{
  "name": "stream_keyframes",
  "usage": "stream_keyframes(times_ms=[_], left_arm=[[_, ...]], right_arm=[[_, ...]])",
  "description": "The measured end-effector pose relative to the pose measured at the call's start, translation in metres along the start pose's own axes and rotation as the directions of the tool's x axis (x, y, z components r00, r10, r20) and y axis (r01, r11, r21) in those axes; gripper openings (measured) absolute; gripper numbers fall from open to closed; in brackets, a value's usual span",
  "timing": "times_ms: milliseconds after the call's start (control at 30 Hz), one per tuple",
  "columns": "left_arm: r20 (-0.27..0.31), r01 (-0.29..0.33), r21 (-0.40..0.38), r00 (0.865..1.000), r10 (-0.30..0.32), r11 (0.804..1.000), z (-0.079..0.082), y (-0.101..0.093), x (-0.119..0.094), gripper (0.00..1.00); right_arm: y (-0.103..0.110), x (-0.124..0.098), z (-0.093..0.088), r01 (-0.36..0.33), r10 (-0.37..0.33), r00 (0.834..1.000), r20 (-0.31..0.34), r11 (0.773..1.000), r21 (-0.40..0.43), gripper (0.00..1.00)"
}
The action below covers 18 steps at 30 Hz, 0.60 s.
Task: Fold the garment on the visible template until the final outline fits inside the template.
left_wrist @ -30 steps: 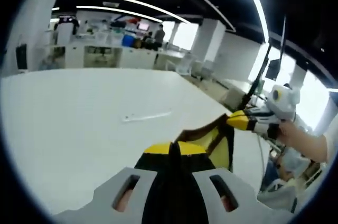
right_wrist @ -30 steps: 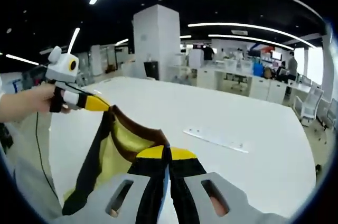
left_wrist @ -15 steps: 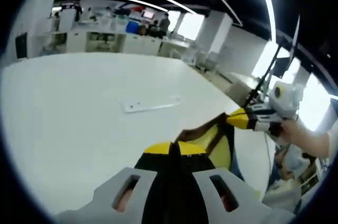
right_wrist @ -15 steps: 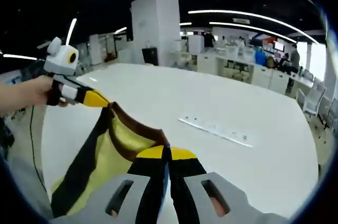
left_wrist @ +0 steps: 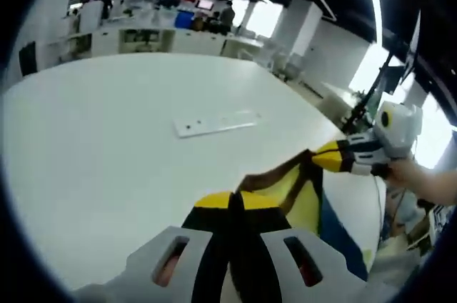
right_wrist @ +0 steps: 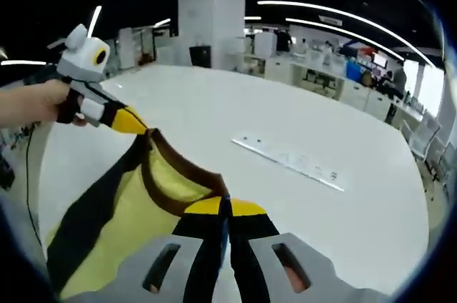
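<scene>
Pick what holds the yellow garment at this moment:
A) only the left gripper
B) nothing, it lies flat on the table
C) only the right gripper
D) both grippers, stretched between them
D: the yellow garment runs from the right gripper to the left gripper, held above the white table.

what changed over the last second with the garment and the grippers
More of the garment now hangs in sight below the grippers, and the table's flat strip sits closer in both views. Left gripper and right gripper stayed shut on the garment's brown edge.
</scene>
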<state>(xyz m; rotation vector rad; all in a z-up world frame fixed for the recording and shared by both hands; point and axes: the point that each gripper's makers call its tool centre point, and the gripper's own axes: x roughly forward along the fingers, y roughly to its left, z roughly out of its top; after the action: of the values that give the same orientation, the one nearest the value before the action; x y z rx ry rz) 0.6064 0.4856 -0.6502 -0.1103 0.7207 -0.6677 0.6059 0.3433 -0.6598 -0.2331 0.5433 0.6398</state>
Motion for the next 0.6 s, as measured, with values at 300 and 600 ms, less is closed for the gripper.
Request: stream_keyframes(times_ms=[300,600], left_arm=[[-0.079,-0.029,0.111,0.996,0.038,0.993,-0.014,0.018,0.023,0.00],[-0.115,-0.025,0.145,0.993,0.042,0.989,-0.016,0.029,0.045,0.00]], right_arm=[[-0.009,0.024,-0.014,-0.003,0.004,0.999,-0.039,1.000,0.023,0.02],[-0.026,0.041,-0.023,0.001,0.003,0.998,-0.063,0.997,0.072,0.02]])
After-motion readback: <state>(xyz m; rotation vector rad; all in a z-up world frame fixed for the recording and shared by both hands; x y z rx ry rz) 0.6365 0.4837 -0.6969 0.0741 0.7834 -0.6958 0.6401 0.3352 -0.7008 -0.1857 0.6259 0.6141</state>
